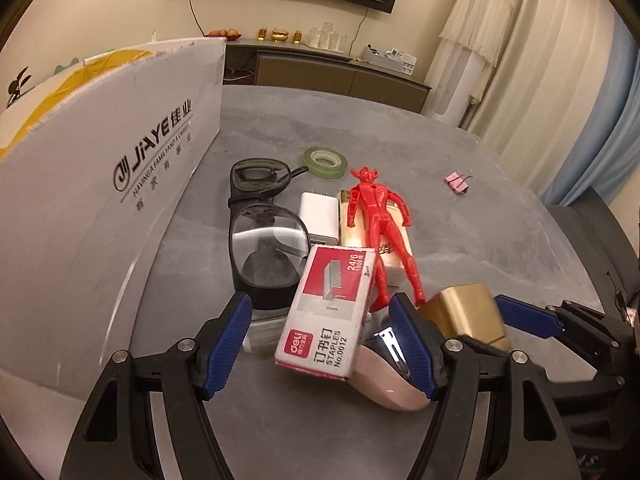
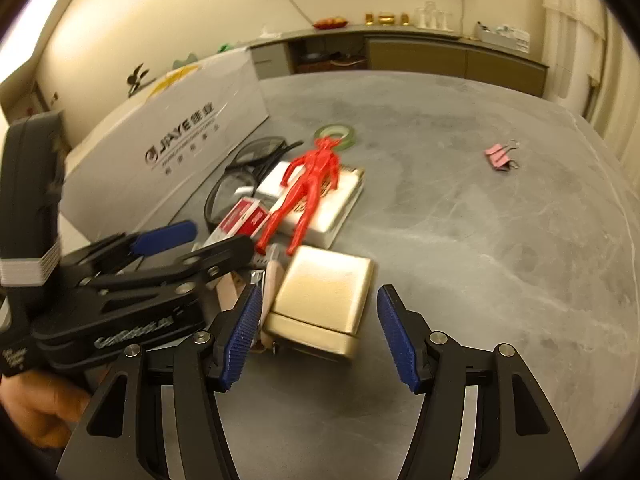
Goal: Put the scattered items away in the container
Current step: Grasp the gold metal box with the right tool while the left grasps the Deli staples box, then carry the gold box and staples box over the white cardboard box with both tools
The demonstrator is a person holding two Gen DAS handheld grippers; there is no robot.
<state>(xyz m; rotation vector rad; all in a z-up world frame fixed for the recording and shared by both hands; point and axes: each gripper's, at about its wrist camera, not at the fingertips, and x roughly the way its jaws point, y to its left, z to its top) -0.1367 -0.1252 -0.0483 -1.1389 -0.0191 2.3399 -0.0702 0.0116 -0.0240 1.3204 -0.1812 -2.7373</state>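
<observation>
Underfoot, so to speak, a grey mottled table (image 1: 460, 184) is carrying everything, and behind it a low cabinet (image 1: 340, 72) is running along a cream wall, with pale curtains (image 1: 532, 80) hanging at the right. At the table's left a white box (image 1: 100, 184) printed with a logo is standing as the container; its inside is not showing from either camera. Just beside it the scattered items are lying in a heap: black-framed glasses (image 1: 264, 236), a green tape roll (image 1: 324, 162), a white charger (image 1: 318, 220), and a red figure (image 1: 378, 224) sprawling over a pale flat pack (image 2: 332, 208) whose print is too blurred to read. A pink binder clip (image 2: 500, 156) is sitting well apart to the right. The left gripper (image 1: 320, 340) is spreading its jaws either side of a red-and-white staples box (image 1: 328, 312), which is tilting over what is probably a pink stapler (image 1: 384, 376), mostly hidden. The right gripper (image 2: 316, 336) is hovering with jaws released around a gold tin (image 2: 324, 296), not touching it.
</observation>
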